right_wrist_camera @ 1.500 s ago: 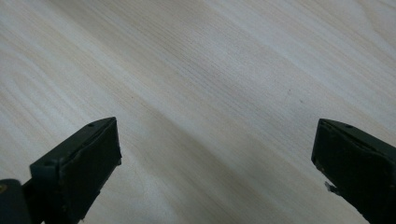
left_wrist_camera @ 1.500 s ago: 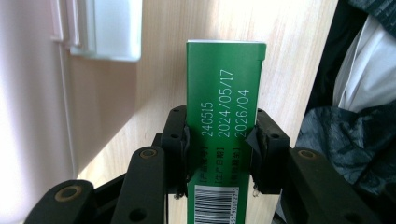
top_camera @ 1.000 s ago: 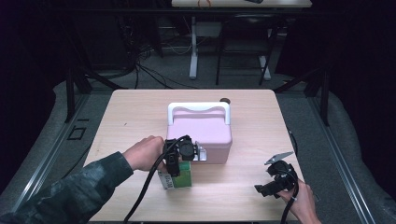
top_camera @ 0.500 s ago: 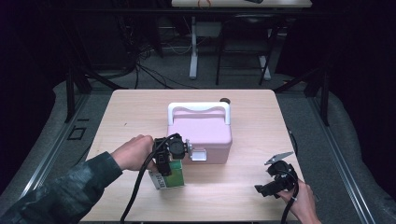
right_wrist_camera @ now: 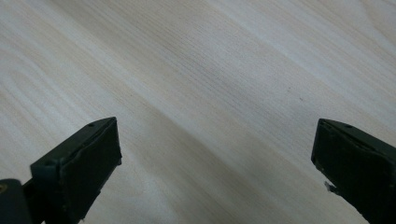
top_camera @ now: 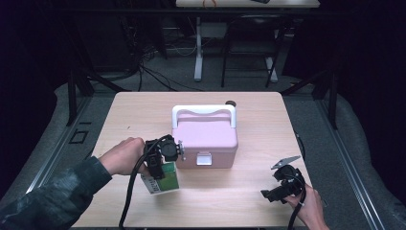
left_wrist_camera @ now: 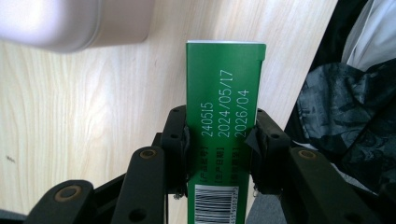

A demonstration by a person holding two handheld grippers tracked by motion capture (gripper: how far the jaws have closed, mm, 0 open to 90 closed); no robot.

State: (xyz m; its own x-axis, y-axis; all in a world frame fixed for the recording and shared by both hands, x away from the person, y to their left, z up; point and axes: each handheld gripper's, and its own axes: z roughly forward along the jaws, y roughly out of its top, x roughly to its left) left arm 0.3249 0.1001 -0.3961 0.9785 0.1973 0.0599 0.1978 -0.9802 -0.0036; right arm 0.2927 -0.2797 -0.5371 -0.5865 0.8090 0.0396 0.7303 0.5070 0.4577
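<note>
A green carton (left_wrist_camera: 224,116) is clamped between the two black jaws of the left gripper (left_wrist_camera: 219,140), which press against its narrow sides near the lower end. On the carton's green face, white digits can be read running along its length: "240515", "2024/05/17" and "2026/04"; smaller white characters are printed below them but cannot be made out, and a white barcode panel (left_wrist_camera: 218,204) is seen at the bottom edge. In the high view the same carton (top_camera: 163,179) is seen at the near left part of the wooden table (top_camera: 134,110), below the left gripper (top_camera: 160,160), which is gripped by the left hand (top_camera: 122,155) coming out of a dark patterned sleeve (top_camera: 52,196); whether the carton touches the tabletop cannot be told. At the near right corner, the right gripper (top_camera: 280,187) is held by the right hand (top_camera: 309,208) just above the table, and in the right gripper view its jaws are spread wide apart with bare wood grain between them. Farther back, at the middle of the table, a closed pink box (top_camera: 205,139) with a white handle (top_camera: 204,111) and a front latch (top_camera: 204,159) is set, just beside the left gripper. A small dark round object (top_camera: 231,102) is seen behind the box, near the far edge.
</note>
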